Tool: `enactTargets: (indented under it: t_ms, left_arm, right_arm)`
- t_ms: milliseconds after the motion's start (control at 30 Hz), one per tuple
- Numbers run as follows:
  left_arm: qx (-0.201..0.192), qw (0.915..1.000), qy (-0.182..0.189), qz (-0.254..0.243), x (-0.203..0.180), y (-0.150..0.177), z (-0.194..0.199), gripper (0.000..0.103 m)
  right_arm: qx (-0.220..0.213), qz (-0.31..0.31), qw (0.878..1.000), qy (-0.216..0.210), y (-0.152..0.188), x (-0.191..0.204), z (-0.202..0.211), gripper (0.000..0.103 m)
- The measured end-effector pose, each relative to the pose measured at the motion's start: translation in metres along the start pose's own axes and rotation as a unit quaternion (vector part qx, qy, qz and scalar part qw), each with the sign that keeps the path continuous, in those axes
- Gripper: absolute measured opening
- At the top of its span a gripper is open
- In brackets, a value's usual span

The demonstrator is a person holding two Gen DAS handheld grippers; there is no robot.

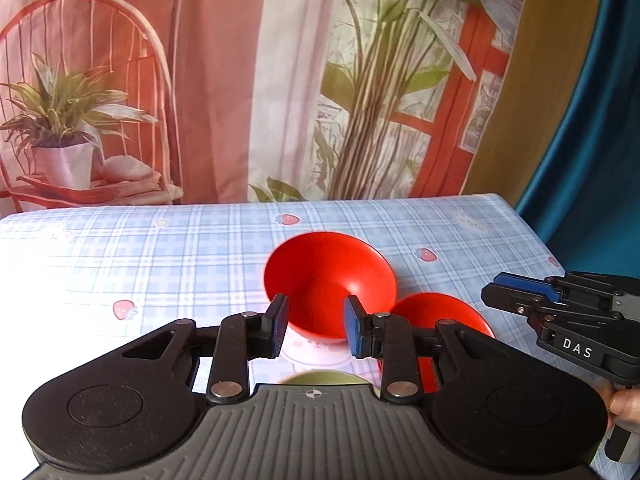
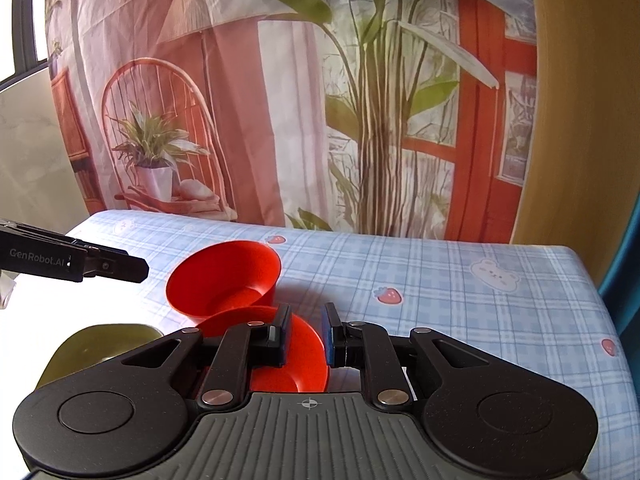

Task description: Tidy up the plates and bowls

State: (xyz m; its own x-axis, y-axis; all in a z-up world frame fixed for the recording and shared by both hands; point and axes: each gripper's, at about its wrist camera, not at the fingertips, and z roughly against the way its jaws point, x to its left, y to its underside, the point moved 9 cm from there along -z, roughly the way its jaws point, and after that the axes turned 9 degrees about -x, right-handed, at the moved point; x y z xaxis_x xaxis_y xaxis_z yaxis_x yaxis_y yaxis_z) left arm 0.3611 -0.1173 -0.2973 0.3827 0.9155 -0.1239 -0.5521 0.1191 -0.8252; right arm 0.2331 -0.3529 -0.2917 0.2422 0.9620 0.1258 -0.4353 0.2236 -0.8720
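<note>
Just ahead of the left tongs (image 1: 316, 302), a red bowl (image 1: 328, 280) sits tipped on its side on the checked tablecloth (image 1: 160, 256), its open mouth turned toward them. The two fingers stand a little apart with nothing between them, so these tongs are released. In the right view their tip hangs just to the left of the tipped bowl without touching it.

A second red bowl (image 2: 288, 360) lies right under the right tongs (image 2: 307, 312), upright, with the tipped bowl leaning against its far rim. These tongs are clenched to a narrow slit. The second bowl's right rim runs close by the right finger, but I cannot tell whether it is pinched. In the left view their closed tip appears above that bowl's right edge.

Close below and to the left of the right tongs, beside the second bowl, lies a green dish (image 2: 100, 344). Beyond the table hangs a printed curtain (image 2: 280, 100).
</note>
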Motion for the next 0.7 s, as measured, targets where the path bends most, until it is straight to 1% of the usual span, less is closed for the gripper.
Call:
enactTargets:
  t_ms: [133, 267, 500, 700]
  left_arm:
    - [-0.009, 0.9998, -0.016, -0.005, 0.013, -0.013, -0.007, 0.032]
    - [0.002, 0.9996, -0.025, 0.014, 0.024, -0.014, -0.023, 0.032]
    - [0.026, 0.9990, -0.024, 0.028, 0.029, 0.000, -0.048, 0.032]
    - [0.045, 0.9982, -0.015, 0.037, 0.034, 0.013, -0.065, 0.032]
  right_arm:
    - [0.003, 0.019, 1.000, -0.011, -0.013, 0.006, -0.017, 0.015]
    - [0.017, 0.008, 1.000, -0.022, -0.020, 0.010, -0.040, 0.015]
    - [0.057, -0.011, 0.998, -0.032, -0.008, 0.018, -0.080, 0.015]
    - [0.080, -0.036, 0.995, -0.040, 0.002, 0.022, -0.097, 0.015]
